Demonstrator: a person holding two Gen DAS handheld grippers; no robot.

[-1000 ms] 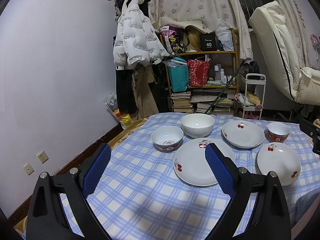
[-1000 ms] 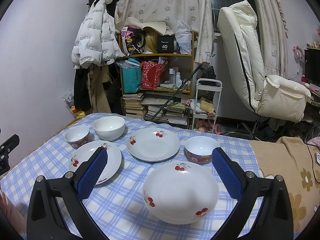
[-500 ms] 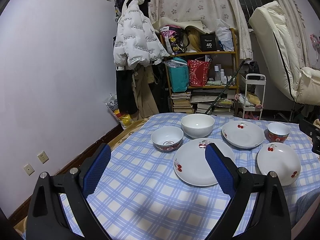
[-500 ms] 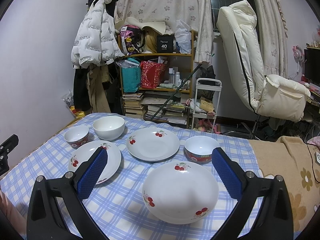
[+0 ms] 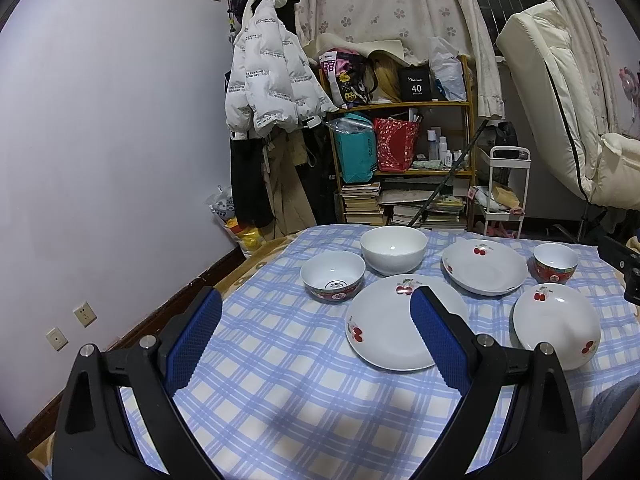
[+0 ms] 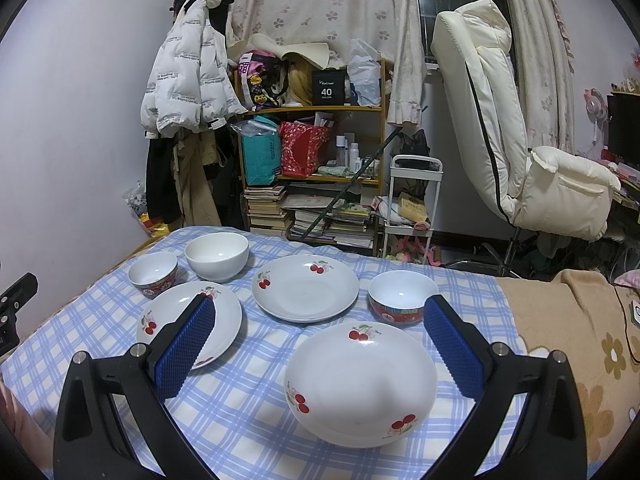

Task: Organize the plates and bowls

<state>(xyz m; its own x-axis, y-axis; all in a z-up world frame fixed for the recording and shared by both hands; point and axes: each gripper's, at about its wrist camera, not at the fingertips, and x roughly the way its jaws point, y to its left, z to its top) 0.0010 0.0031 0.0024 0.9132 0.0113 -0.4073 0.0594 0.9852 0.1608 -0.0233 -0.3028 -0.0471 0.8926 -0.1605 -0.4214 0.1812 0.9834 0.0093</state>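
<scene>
Right wrist view: right gripper [image 6: 320, 336] hovers above nearest cherry plate [image 6: 360, 384], jaws wide, empty. Left wrist view: left gripper [image 5: 316, 338] likewise spread wide, holding nothing, over checked tablecloth [image 5: 280, 392]. No visible change against frames from a second and half a second back; dishes sit as before. Three cherry plates, white bowl [image 6: 217, 255] and two red-rimmed bowls [image 6: 402, 297] lie separately, none stacked. Judged: organizing not begun; nearest plate the likely first pick.
</scene>
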